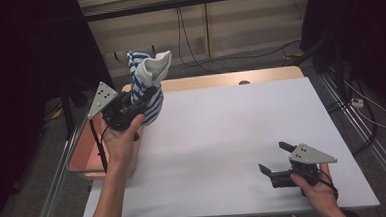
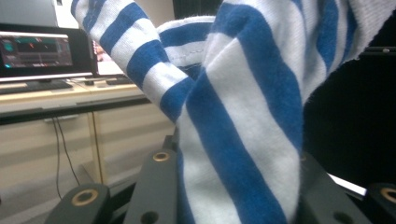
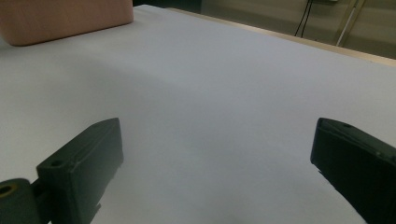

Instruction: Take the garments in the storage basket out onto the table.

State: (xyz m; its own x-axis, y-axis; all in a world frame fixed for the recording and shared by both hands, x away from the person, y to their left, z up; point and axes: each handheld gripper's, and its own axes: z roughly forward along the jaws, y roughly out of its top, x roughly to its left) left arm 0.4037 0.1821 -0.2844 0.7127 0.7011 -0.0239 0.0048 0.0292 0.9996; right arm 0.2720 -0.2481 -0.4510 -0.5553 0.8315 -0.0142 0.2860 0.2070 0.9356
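Left gripper (image 1: 139,104), upper left of high view, clamped on striped cloth (image 1: 147,81); keep grip firm, lift clear of pink bin (image 1: 78,157). Right gripper (image 1: 276,159), lower right, open, empty.

Open room: I see bare white table (image 1: 222,137) from 12 to 3 o'clock.
Obstacles: pink bin (image 1: 83,154) at 9 o'clock, striped cloth (image 1: 147,86) raised at 10.
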